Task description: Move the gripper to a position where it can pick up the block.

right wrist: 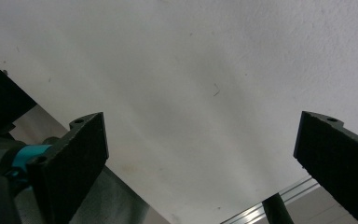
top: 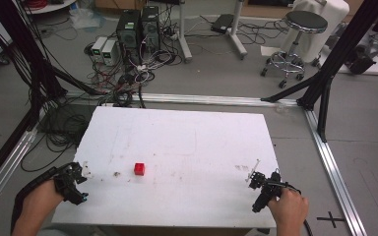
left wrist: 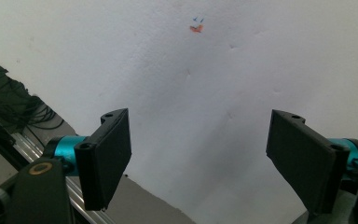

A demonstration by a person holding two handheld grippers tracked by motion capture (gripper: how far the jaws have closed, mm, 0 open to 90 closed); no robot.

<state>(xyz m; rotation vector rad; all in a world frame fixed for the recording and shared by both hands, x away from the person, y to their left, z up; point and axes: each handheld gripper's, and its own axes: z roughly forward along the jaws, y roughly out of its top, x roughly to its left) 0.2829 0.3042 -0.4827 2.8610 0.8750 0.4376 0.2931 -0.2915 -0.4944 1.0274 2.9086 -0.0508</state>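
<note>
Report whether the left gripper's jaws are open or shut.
Open. In the left gripper view the left gripper shows its two black jaws standing wide apart, with only the bare white foam tabletop between them.

Left gripper (top: 75,181): held in the left hand (top: 37,204) at the near left, jaws spread wide apart, nothing between them. Right gripper (top: 257,181): held in the right hand (top: 289,209) at the near right, jaws likewise spread wide, nothing gripped.
</note>
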